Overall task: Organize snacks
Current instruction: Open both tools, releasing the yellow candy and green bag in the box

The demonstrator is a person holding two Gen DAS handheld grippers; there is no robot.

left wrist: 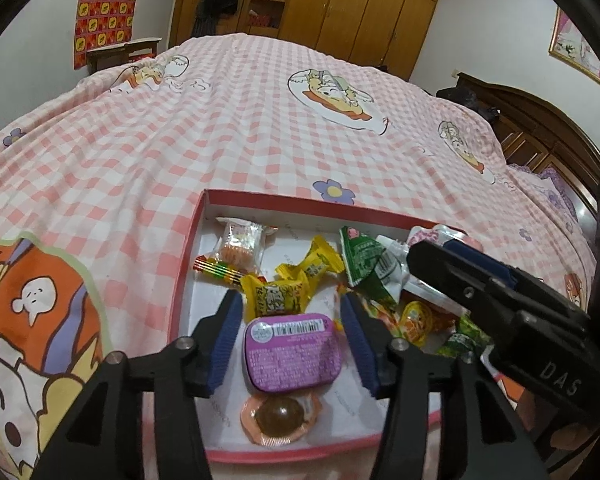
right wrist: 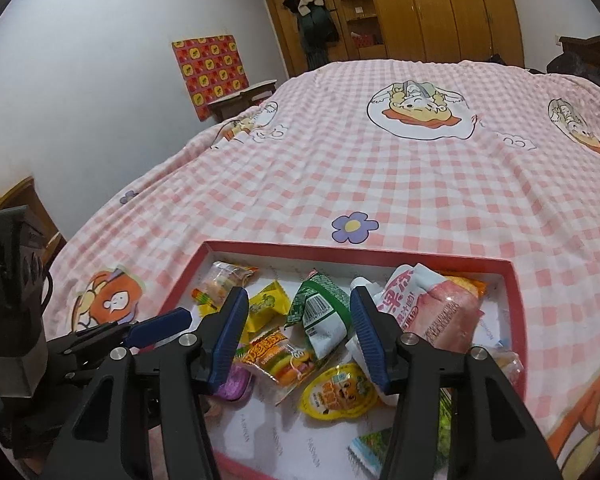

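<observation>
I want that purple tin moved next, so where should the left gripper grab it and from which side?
Grip the purple tin across its two short sides, coming down from above. It lies flat, label up, in the red tray, already between the left gripper's open jaws.

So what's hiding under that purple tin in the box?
A round brown sweet in an orange wrapper peeks out from under the near edge of the purple tin. Otherwise the tin covers the white floor of the red box, so anything else beneath stays hidden.
</observation>
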